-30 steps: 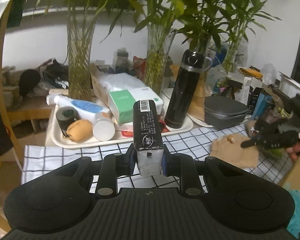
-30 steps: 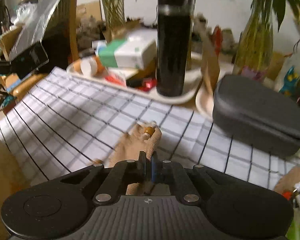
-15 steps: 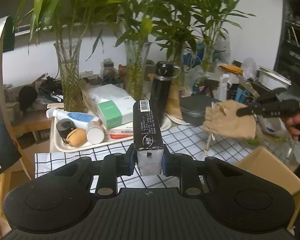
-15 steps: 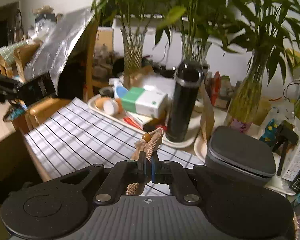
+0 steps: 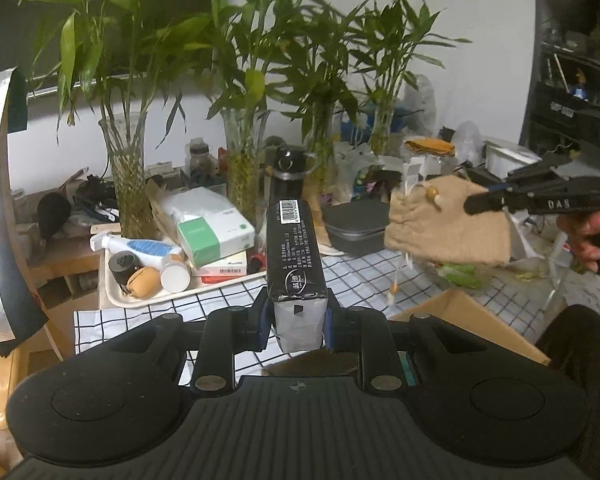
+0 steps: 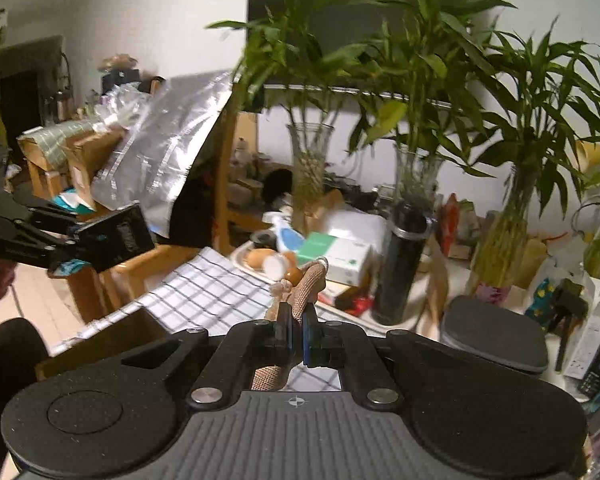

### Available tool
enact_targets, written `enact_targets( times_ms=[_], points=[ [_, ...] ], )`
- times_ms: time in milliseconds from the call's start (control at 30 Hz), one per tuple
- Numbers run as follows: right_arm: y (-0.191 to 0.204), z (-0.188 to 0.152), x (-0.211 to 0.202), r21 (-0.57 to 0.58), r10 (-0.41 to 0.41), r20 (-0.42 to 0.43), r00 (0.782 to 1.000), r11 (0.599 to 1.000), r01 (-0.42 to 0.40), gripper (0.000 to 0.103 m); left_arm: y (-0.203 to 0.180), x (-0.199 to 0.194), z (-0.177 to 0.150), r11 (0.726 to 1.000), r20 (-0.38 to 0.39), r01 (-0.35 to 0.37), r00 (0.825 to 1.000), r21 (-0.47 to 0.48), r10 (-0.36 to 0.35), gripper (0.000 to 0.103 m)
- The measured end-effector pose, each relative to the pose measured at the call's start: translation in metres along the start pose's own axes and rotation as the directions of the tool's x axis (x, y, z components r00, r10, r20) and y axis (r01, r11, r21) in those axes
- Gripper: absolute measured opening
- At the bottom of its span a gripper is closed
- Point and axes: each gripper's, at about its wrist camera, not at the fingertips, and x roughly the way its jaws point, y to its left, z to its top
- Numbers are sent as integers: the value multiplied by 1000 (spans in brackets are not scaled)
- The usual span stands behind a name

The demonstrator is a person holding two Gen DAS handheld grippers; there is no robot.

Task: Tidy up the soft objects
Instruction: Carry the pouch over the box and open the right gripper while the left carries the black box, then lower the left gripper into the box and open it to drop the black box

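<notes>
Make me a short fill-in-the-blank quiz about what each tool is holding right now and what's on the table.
1. The left tool grips a black ____ with a barcode.
2. The right tool pinches a tan drawstring ____.
3. The cloth on the table has a ____ pattern.
4. The black bottle stands ____.

Missing words: packet; pouch; checked; upright

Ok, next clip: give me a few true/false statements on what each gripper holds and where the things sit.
1. The left gripper is shut on a black pack. True.
2. The right gripper is empty. False: it pinches a tan drawstring pouch.
3. The pouch lies on the checked cloth. False: it hangs in the air.
4. The black bottle stands upright. True.
5. A cardboard box sits below the pouch. True.
</notes>
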Motion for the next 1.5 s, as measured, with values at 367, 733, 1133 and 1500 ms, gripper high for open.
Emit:
enact_targets(
  times_ms=[367, 733, 1133, 1500],
  points=[
    [47, -20, -22, 40, 104, -12, 994, 994, -104, 7, -16, -24, -9, 1000, 13, 7, 1000, -5, -7, 24],
    [79, -20, -26, 33, 184, 17, 983, 982, -184, 7, -16, -41, -17, 1000, 22, -4, 1000, -20, 5, 24],
    [94, -37, 1, -11, 181, -46, 982, 983, -182, 9, -20, -43, -22, 1000, 18, 2, 1000, -24, -2, 24],
    [100, -63, 19, -37, 157, -143, 977, 986, -164, 103, -21, -41, -28, 1000, -14, 14, 1000, -26, -15, 24]
  ],
)
